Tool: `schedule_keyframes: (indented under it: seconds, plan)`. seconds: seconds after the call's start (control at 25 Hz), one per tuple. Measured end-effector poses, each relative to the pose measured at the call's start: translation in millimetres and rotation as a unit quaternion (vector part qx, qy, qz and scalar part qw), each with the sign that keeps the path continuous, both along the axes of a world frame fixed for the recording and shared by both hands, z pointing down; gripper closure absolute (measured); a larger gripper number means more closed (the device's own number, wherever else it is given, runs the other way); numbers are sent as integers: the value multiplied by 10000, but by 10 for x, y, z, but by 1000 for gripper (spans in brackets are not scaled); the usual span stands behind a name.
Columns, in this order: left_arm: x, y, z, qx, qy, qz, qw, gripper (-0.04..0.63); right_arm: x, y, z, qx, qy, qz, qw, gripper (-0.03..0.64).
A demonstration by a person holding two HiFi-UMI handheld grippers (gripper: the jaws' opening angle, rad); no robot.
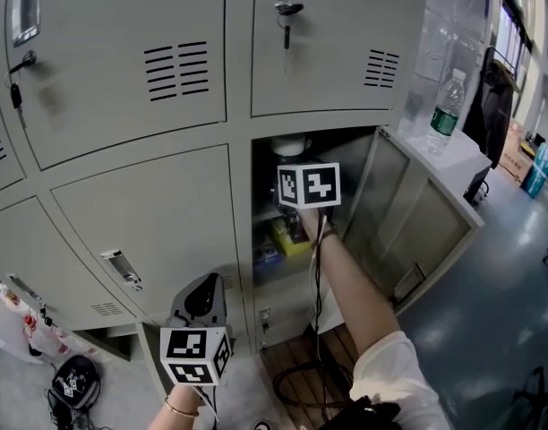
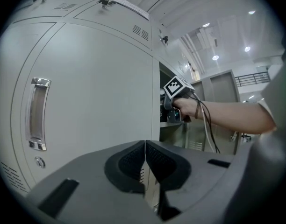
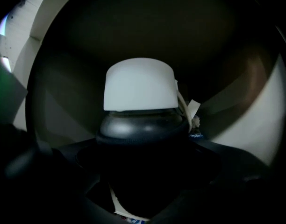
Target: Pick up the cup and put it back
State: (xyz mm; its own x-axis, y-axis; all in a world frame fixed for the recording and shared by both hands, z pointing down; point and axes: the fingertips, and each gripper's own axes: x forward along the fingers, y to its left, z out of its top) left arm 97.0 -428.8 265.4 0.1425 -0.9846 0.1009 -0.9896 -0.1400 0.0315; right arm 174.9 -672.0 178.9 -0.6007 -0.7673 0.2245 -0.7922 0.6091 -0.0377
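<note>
While my left hand-held gripper (image 2: 144, 164) hangs low in front of a closed locker door (image 2: 96, 92), jaws pressed together on nothing, it has no part in the work and stays clear of the other arm.

My right hand-held gripper (image 3: 142, 157) reaches into the open compartment (image 1: 265, 177) of the lockers. Its jaws are closed round the dark body of the cup (image 3: 142, 127), which stands upright between them with its white lid (image 3: 140, 84) on top. In my view the grasp is made. Whether the cup rests on the shelf or hangs just above it I cannot tell, as the inside is too dark.

Next I would move straight along the line of the opening, keeping the cup upright and the lid level.

Room is tight. The lid sits close under the top edge of the opening, so there is little height to lift. A yellow item (image 1: 290, 237) lies lower in the compartment, just below the arm. The open door (image 1: 417, 213) swings off to the right and leaves that side free. The cable (image 1: 317, 276) trailing from the gripper could catch on the lower edge.
</note>
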Motion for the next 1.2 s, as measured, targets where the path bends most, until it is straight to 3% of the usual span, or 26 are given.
schedule_keyframes:
  seconds: [0.28, 0.92, 1.2]
  plan:
    - [-10, 22, 47, -69, -33, 13, 10000, 586, 28, 11, -29, 204, 114, 177, 9996, 189]
    - [62, 228, 71, -109, 69, 137, 9998, 586, 318, 376, -257, 571, -160, 421, 9974, 193]
    - [181, 439, 29, -60, 117, 311, 9994, 586, 574, 706, -207, 582, -96, 666, 9960, 274]
